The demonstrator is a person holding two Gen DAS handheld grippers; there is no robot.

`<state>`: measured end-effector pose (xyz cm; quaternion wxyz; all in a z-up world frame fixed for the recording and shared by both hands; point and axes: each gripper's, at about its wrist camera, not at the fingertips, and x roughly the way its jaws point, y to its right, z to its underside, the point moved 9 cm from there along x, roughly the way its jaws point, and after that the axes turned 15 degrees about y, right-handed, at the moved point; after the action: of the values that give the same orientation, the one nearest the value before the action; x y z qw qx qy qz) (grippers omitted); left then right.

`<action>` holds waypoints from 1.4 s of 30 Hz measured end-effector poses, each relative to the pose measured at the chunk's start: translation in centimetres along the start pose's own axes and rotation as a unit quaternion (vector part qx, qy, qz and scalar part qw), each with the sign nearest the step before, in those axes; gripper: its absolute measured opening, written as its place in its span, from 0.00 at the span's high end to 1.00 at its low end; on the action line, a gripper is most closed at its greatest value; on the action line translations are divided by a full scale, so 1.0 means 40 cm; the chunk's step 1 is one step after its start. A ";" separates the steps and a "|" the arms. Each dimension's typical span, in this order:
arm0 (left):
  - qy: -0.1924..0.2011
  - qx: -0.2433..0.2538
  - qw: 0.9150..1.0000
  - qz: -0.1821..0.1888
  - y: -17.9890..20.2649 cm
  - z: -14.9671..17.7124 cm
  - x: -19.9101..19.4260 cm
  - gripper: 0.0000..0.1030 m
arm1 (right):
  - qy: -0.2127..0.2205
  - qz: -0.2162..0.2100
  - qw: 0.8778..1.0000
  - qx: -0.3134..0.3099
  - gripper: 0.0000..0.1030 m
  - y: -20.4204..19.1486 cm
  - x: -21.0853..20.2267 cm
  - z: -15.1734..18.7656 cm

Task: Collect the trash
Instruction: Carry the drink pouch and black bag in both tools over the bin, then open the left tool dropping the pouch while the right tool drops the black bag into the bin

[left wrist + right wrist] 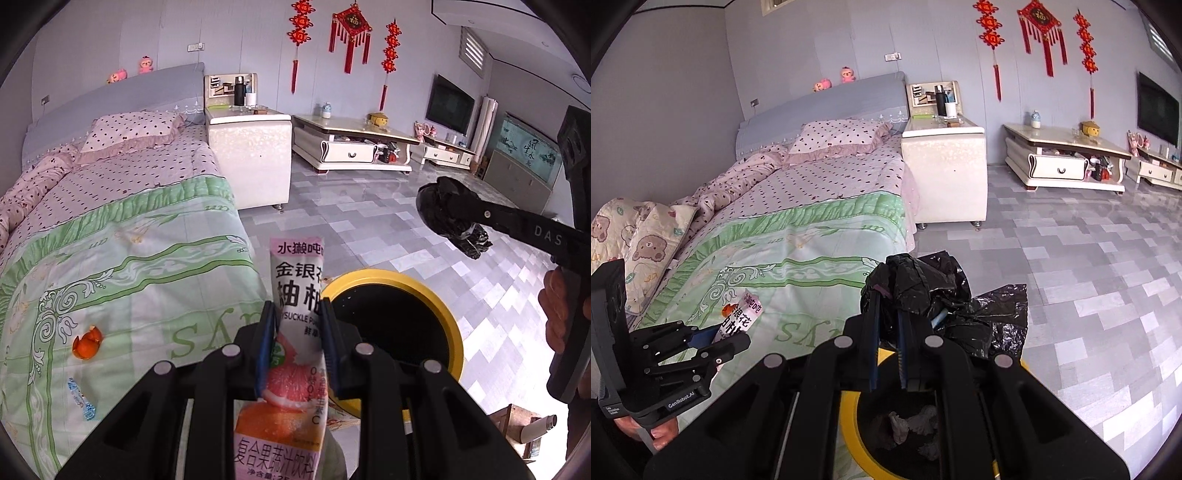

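Observation:
My left gripper (297, 314) is shut on a pink-and-white drink pouch (295, 295) and holds it upright at the bed's edge, beside the yellow-rimmed bin (452, 325). My right gripper (888, 295) is shut on a crumpled black plastic bag (934, 291) and holds it above the bin (849, 417), which has crumpled grey paper (912, 424) inside. The bag and right gripper also show in the left wrist view (443, 214), above the bin. An orange peel (86, 343) and a small blue wrapper (81, 400) lie on the green bedspread.
The bed (812, 229) with a pink dotted pillow (842, 136) fills the left. A white nightstand (945, 170) stands at its head. A low TV cabinet (1067, 158) lines the far wall. Grey tiled floor (1089, 277) spreads right.

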<state>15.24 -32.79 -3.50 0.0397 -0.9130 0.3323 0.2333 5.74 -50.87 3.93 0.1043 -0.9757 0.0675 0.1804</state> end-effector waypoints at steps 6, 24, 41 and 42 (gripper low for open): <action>-0.021 0.007 1.000 0.009 0.070 0.021 0.072 0.78 | -0.011 0.009 1.000 0.017 0.92 0.077 -0.003 0.047; -0.080 0.014 0.996 0.027 0.192 0.131 0.208 0.76 | -0.056 0.008 0.995 0.087 0.92 0.212 0.051 0.198; -0.087 -0.006 0.996 0.035 0.196 0.140 0.206 0.67 | -0.061 0.017 0.992 0.109 0.88 0.224 0.068 0.206; -0.088 -0.008 0.996 0.034 0.192 0.140 0.207 0.64 | -0.061 0.019 0.992 0.109 0.86 0.227 0.066 0.206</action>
<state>13.74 -42.36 -11.56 0.0529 -0.8775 0.3565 0.3163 3.85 -58.04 -6.20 0.2109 -0.9441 0.0991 0.2333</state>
